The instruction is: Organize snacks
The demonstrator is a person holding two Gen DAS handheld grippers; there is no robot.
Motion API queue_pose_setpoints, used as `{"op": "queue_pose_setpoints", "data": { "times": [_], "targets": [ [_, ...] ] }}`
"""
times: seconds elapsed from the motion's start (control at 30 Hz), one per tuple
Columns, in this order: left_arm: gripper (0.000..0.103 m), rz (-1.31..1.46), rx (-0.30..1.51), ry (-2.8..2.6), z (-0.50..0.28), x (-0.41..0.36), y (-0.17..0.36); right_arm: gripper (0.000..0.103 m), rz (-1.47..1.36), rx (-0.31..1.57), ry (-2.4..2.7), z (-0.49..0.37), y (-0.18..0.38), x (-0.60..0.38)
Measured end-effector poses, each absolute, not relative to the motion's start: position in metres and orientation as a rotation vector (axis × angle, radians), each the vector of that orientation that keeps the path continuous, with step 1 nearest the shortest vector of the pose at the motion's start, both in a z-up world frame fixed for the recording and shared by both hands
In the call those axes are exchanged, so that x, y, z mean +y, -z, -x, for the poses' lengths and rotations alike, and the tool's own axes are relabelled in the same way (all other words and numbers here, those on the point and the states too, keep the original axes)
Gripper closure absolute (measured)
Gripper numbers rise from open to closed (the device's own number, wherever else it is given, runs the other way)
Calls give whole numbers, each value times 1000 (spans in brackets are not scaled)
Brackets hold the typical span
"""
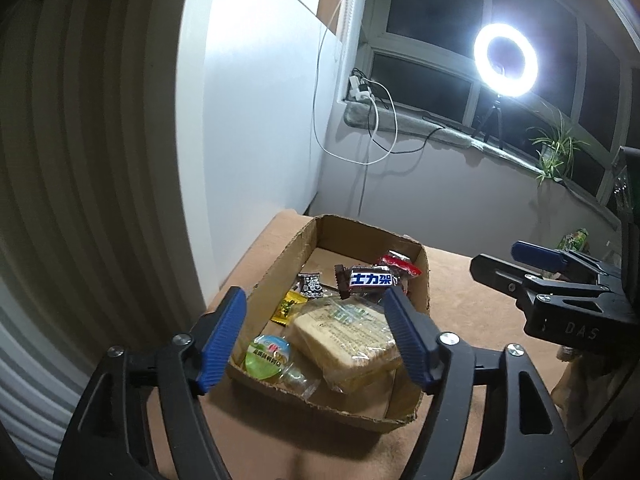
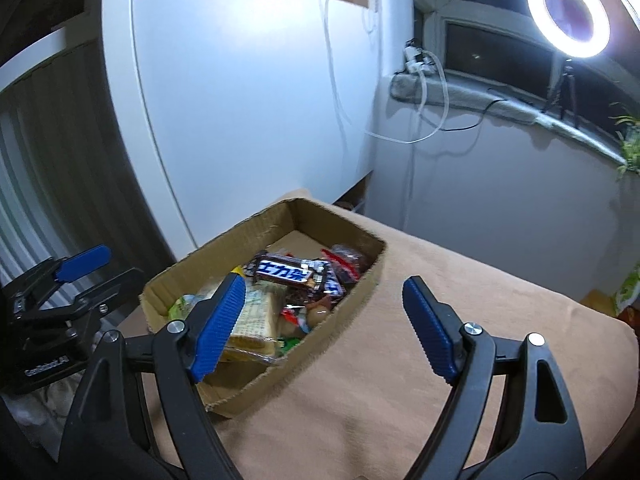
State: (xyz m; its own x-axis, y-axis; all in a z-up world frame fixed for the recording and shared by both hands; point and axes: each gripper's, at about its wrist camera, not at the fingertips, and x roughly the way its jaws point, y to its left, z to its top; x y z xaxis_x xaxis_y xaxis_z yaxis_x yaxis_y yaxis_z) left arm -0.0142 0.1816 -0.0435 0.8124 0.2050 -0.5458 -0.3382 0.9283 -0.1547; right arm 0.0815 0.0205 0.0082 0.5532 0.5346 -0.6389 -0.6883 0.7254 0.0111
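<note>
An open cardboard box (image 1: 280,264) (image 2: 362,292) stands on the tan cloth and holds several snacks. A brown chocolate bar with a blue label (image 1: 368,280) (image 2: 286,274) lies tilted on top. Below it are a clear pack of crackers (image 1: 348,340) (image 2: 256,316), a green jelly cup (image 1: 266,356), a yellow sachet (image 1: 288,308) and a red packet (image 1: 400,264). My left gripper (image 1: 313,294) hangs open over the box's near end, gripping nothing. My right gripper (image 2: 324,282) is open and bare over the box's right wall. Each shows at the edge of the other's view.
A white cabinet (image 1: 248,120) stands directly behind the box. A lit ring light (image 1: 506,60) on a tripod, cables and a plant (image 1: 556,152) line the window sill. A green packet (image 2: 628,284) lies at the cloth's far right edge.
</note>
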Motion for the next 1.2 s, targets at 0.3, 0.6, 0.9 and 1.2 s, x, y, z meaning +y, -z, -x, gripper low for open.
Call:
{"op": "queue_pose_setpoints", "data": {
  "times": [0.3,0.6,0.9,1.2],
  "targets": [
    [28,231,548,-306,24,168,40,5,210,617,-655,-66,-14,-1],
    [23,228,545,-323,30,159,38,3,181,601,-646,-54,-16,-13],
    [23,230,552,-323,31,156,38,3,190,600,-646,-51,-15,-16],
    [23,232,553,-319,31,156,38,3,197,597,-638,-48,-14,-16]
  ]
}}
